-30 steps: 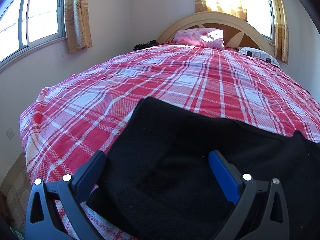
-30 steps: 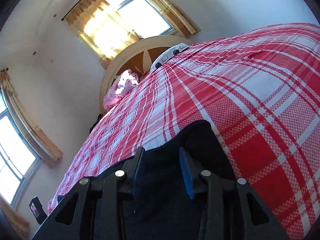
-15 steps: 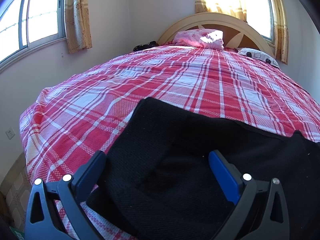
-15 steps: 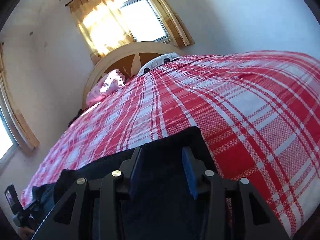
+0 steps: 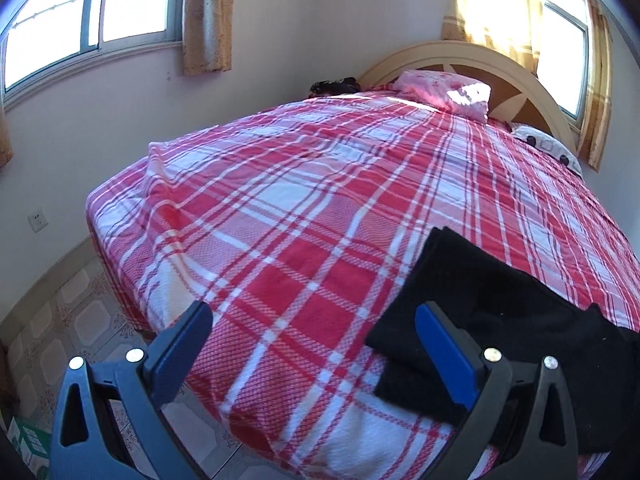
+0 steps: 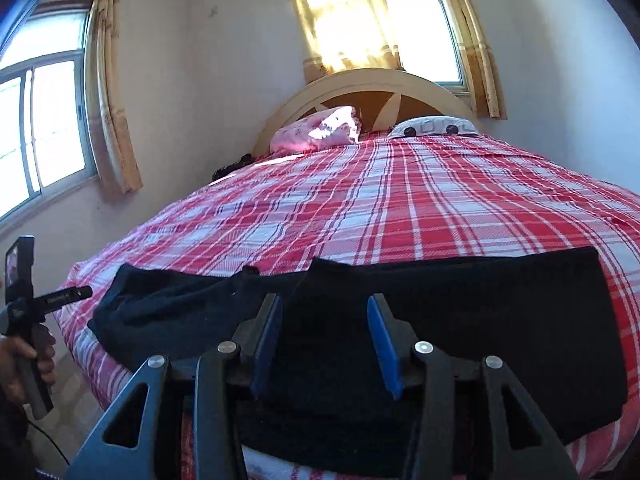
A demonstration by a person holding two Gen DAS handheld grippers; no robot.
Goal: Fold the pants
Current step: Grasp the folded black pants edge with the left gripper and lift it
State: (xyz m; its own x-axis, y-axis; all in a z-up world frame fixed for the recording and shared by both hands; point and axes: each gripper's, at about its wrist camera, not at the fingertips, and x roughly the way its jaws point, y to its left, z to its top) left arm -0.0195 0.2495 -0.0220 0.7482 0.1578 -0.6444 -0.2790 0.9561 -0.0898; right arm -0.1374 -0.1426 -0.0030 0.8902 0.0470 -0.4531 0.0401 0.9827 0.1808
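Pants (image 6: 460, 312) plain black. Bed cover (image 5: 304, 216) red, pink and white plaid with thin darker lines. Left gripper (image 5: 314, 344) and right gripper (image 6: 324, 344) black frames, blue pads. Pillow (image 6: 320, 130) pink, faint print; second pillow (image 6: 434, 126) white with black dots. Headboard (image 6: 372, 80) cream rim, brown panels. Curtains (image 5: 206, 16) yellow-tan. Walls (image 6: 208, 80) pale pink-white. Floor tiles (image 5: 60, 320) beige, patterned.

Both wrist cameras look from the bed's foot toward the headboard (image 5: 460, 52), low and near; both share the black pants (image 6: 460, 312).
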